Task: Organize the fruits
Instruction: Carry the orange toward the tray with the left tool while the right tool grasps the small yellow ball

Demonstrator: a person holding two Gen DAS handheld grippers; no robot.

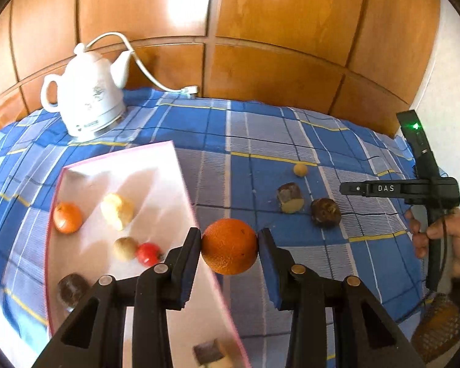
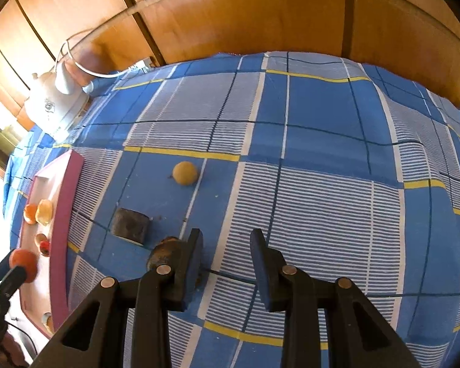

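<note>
My left gripper (image 1: 230,239) is shut on an orange (image 1: 229,246), held above the right rim of a white tray with a pink edge (image 1: 156,178). Several fruits lie in the tray, among them an orange-coloured one (image 1: 67,217) and a small red one (image 1: 148,254). On the blue checked cloth lie a small tan ball (image 2: 185,173), a dark cut piece (image 2: 130,225) and a brown fruit (image 2: 165,251). My right gripper (image 2: 227,239) hangs open and empty just right of the brown fruit, whose right side its left finger hides.
A white electric kettle (image 1: 86,101) with its cord stands at the back left of the table. A wooden panelled wall (image 1: 260,46) runs behind. A hand (image 1: 457,239) holds the right gripper's body at the right edge of the left wrist view.
</note>
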